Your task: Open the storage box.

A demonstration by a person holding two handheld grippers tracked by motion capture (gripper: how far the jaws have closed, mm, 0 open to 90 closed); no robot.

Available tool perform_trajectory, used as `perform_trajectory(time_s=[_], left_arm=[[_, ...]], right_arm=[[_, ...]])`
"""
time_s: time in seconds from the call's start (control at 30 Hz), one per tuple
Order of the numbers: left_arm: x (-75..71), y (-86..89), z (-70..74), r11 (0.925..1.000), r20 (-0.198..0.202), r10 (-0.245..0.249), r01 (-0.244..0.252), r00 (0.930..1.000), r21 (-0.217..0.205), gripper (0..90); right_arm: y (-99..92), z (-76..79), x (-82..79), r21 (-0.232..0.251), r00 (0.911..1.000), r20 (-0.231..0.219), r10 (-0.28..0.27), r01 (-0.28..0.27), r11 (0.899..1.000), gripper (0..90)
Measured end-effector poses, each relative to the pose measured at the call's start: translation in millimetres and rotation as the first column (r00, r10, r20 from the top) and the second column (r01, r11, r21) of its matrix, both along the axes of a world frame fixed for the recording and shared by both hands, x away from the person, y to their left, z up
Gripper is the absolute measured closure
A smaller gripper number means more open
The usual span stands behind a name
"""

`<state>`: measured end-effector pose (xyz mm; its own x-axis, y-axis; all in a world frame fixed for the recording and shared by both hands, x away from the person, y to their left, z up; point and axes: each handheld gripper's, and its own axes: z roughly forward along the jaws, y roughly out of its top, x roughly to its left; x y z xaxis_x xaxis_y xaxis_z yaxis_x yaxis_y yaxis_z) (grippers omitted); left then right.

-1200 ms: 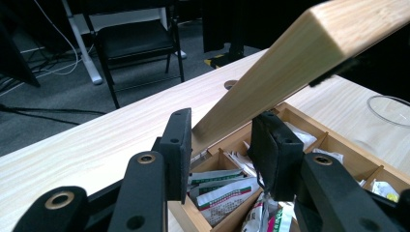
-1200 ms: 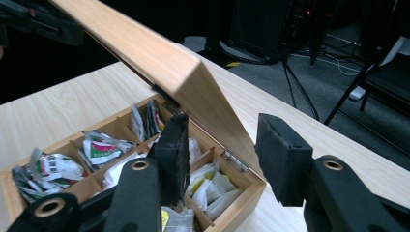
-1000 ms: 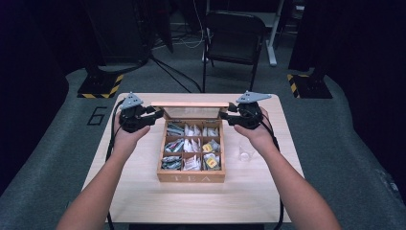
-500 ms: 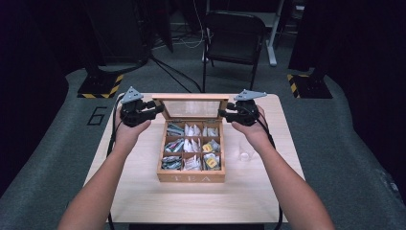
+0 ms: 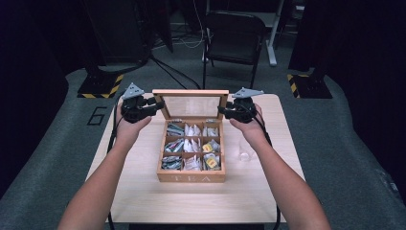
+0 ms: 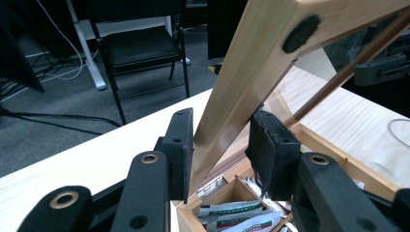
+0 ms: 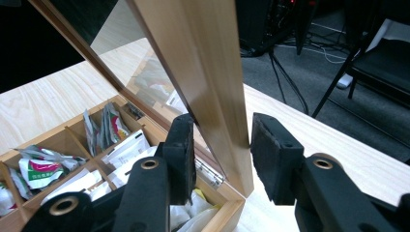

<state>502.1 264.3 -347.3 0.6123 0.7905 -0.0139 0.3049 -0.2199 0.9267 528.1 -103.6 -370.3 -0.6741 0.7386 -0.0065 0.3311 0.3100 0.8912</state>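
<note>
**Q:** What changed in the last second, and where does that leave you?

**A:** It's all about the lid (image 5: 190,93) of the tea box (image 5: 191,178). The box sits mid-tabletop (image 5: 143,191), with its "TEA" front on the near side and the hinge on the far side. A second ago the high view showed the lid as a thin strip of wood. Now you can see the whole glass pane, so you've swung it farther back. It stands open and leans slightly away from you. All the sachets (image 5: 191,143) in the compartments are uncovered.

**Q:** And the grip?

**A:** Your left gripper (image 5: 158,103) is clamped on the lid's left side rail. In the left gripper view both fingers (image 6: 179,145) press the wood (image 6: 241,87) from either side. Your right gripper (image 5: 222,111) is on the right rail. Its fingers (image 7: 270,154) have just been closing in with the rail (image 7: 212,72) between them. They look to be touching it on both faces, though the outer pad only catches the edge.

**Q:** So what does that mean?

**A:** I'd say the opening is basically done. The lid looks far enough back to stay put on its hinges, but I can't tell that for sure. Ease off one side first and watch it. There's also a clear cup (image 5: 245,149) just right of the box, near your right forearm, so don't clip it when you pull back.
</note>
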Motion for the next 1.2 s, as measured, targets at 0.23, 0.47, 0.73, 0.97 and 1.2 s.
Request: perform_trajectory(time_s=[0.23,0.47,0.73,0.97,1.2], left_arm=[[3.5,0.2,-1.8,0.9997,0.010,0.010,-0.010,0.9999,-0.024,62.0],[8.7,2.0,-5.0,0.9987,0.022,0.005,-0.004,0.9998,-0.051,61.3],[16.4,-1.8,-13.4,0.9995,0.023,0.015,-0.014,0.9996,-0.030,59.6],[22.3,-1.4,-18.3,0.9988,0.030,0.013,-0.012,0.9995,-0.048,59.6],[25.8,-2.4,-20.2,0.9981,0.049,0.027,-0.024,0.9985,-0.057,61.7]], right_arm=[[0.6,1.2,4.2,-0.008,0.9999,0.011,0.004,-0.004,1.000,62.4],[0.5,0.3,7.6,-0.002,0.9996,0.028,0.010,-0.010,1.000,63.5],[2.3,4.5,11.8,-0.021,0.9999,0.013,0.009,-0.009,1.000,64.4],[2.4,4.4,15.2,-0.012,0.9999,0.012,0.002,-0.002,1.000,64.6],[2.9,3.8,18.6,-0.002,0.9999,0.012,-0.011,0.011,1.000,64.4]])
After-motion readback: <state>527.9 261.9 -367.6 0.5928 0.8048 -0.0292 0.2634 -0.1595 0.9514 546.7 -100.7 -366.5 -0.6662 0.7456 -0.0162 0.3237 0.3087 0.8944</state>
